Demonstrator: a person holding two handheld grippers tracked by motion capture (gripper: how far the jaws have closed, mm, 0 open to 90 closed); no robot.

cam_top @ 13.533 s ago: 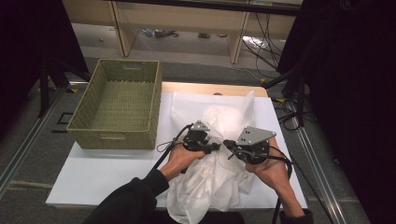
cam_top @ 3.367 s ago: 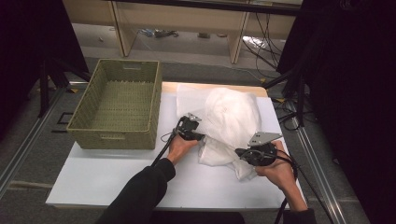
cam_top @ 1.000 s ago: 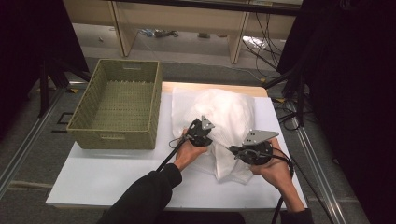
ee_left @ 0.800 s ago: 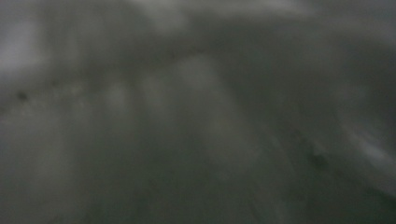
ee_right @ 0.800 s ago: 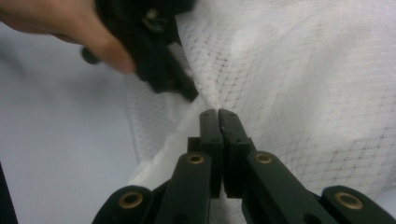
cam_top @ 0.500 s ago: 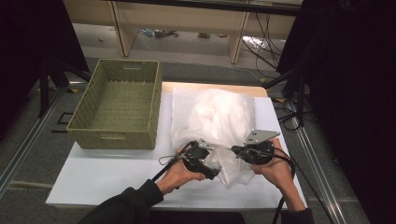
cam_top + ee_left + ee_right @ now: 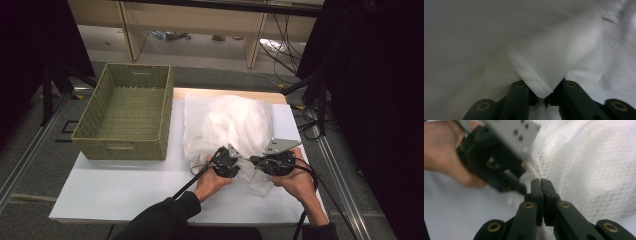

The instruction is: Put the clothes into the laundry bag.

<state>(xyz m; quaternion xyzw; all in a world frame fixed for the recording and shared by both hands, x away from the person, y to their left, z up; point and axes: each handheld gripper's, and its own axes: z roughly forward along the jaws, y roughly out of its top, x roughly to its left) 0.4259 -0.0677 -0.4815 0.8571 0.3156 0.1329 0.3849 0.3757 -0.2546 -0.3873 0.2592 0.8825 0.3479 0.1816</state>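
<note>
A white mesh laundry bag (image 7: 240,120) lies bunched on the white table (image 7: 125,190). At its near edge my left gripper (image 7: 244,159) and right gripper (image 7: 254,160) meet tip to tip. The left gripper (image 7: 541,96) has just been closing its jaws, and a folded corner of the white fabric (image 7: 536,75) is pinched between them. My right gripper (image 7: 541,181) is shut on the hem of the mesh fabric (image 7: 586,170). The left gripper's body (image 7: 499,157) and the hand holding it sit close at the left of the right gripper view.
A woven green basket (image 7: 120,145) stands empty at the table's left, beside the bag. Bare white tabletop lies in front of the basket. Cables trail from both grippers toward the near edge. Shelving and cables are on the floor beyond the table.
The left gripper came toward the near edge, then right to the right gripper's tips, and now grips a fold of the bag. The right gripper stayed in place.
</note>
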